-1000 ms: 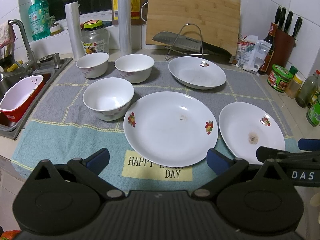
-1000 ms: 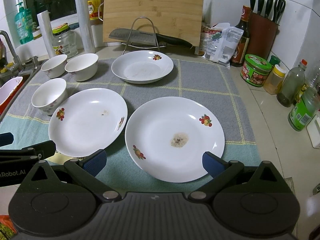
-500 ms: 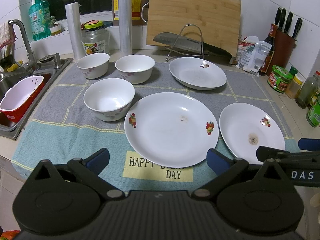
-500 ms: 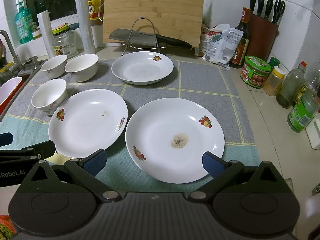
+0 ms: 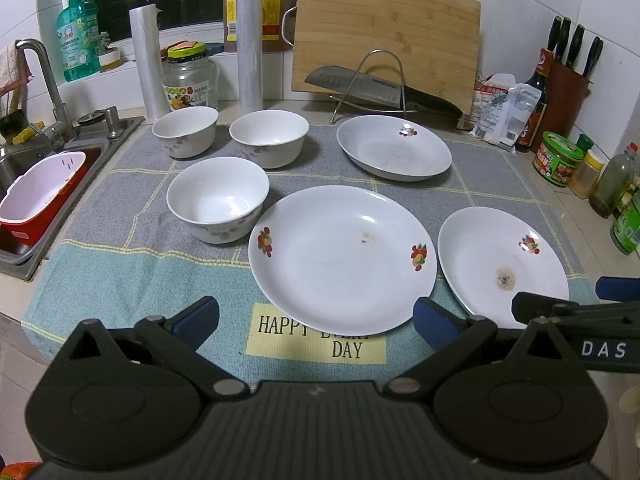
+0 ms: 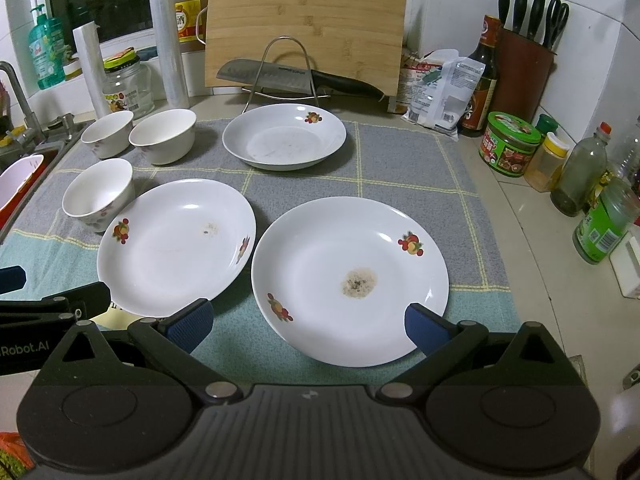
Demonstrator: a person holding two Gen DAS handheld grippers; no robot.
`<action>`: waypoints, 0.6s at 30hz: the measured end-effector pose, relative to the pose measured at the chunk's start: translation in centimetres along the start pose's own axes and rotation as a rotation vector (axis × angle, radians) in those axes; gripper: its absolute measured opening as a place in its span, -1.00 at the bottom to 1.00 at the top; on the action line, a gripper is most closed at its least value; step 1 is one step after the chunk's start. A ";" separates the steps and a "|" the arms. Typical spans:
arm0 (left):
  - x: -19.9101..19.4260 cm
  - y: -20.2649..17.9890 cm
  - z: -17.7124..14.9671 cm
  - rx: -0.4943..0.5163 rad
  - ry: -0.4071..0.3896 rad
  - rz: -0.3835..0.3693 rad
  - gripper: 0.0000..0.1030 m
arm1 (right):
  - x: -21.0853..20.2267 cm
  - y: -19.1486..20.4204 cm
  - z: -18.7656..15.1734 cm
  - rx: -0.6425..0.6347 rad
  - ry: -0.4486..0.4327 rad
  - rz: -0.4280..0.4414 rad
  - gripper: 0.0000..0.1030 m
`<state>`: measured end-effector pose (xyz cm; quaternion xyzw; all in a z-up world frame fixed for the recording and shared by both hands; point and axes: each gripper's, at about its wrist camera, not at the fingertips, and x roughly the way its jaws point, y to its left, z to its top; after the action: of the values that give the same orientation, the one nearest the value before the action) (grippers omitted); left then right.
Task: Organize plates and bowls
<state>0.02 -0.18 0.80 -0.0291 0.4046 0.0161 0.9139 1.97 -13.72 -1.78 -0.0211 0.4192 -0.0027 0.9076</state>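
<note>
Both grippers hang low at the near edge of the counter, level and pointing straight ahead over the towel (image 5: 120, 272), side by side. The left gripper (image 5: 316, 316) has its jaws spread wide with nothing between them, hovering just short of the middle plate (image 5: 340, 256). The right gripper (image 6: 306, 320) is the same deal, released and empty, its blue pads sitting on either side of the near rim of the stained plate (image 6: 352, 276), not touching as far as I can tell.

Count-wise: three plates and three bowls, all on the towel. Two plates sit up front almost touching, and the third, the far plate (image 6: 284, 136), is at the back near the knife stand (image 6: 280, 68). The near bowl (image 5: 218, 198) sits just left of the middle plate, with the other two, the back-left bowl (image 5: 185, 131) and the back-right bowl (image 5: 269, 138), side by side behind it.

The middle plate covers part of the towel's lettering, so only "HAPPY" and "DAY" read cleanly. The sink (image 5: 16, 240) with its red-and-white basket (image 5: 40, 196) is cut off at the left edge. Bottle labels on the right are too small to read.
</note>
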 end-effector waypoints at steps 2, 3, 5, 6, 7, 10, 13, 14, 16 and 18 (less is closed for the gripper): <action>0.0 0.0 0.0 -0.001 -0.001 0.000 0.99 | 0.0 0.0 0.0 0.001 -0.001 -0.001 1.00; 0.0 0.0 0.0 0.000 -0.002 -0.001 0.99 | -0.1 0.0 0.0 0.002 -0.002 -0.001 1.00; 0.0 0.0 0.1 0.001 -0.003 -0.003 0.99 | -0.1 0.1 0.1 0.002 -0.003 -0.003 1.00; -0.1 0.0 0.1 0.001 -0.004 -0.004 0.99 | -0.1 0.1 0.1 0.001 -0.004 -0.004 1.00; 0.0 0.1 0.2 0.002 -0.005 -0.005 0.99 | -0.1 0.1 0.0 0.001 -0.004 -0.005 1.00; 0.0 0.3 0.1 0.003 -0.007 -0.010 0.99 | -0.1 0.2 0.1 0.000 -0.006 -0.007 1.00; 0.0 0.5 0.2 0.004 -0.010 -0.014 0.99 | -0.2 0.4 0.1 0.001 -0.008 -0.012 1.00; 0.0 0.6 0.1 0.004 -0.011 -0.016 0.99 | -0.2 0.6 0.0 0.000 -0.009 -0.014 1.00; 0.0 0.8 0.1 0.004 -0.015 -0.020 0.99 | -0.3 0.7 0.1 0.001 -0.012 -0.016 1.00; 0.0 1.0 0.1 0.005 -0.018 -0.026 0.99 | -0.3 0.9 0.1 0.003 -0.015 -0.018 1.00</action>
<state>0.04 0.81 0.81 -0.0320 0.3961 0.0032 0.9176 1.81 -12.85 -1.54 -0.0237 0.4123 -0.0112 0.9107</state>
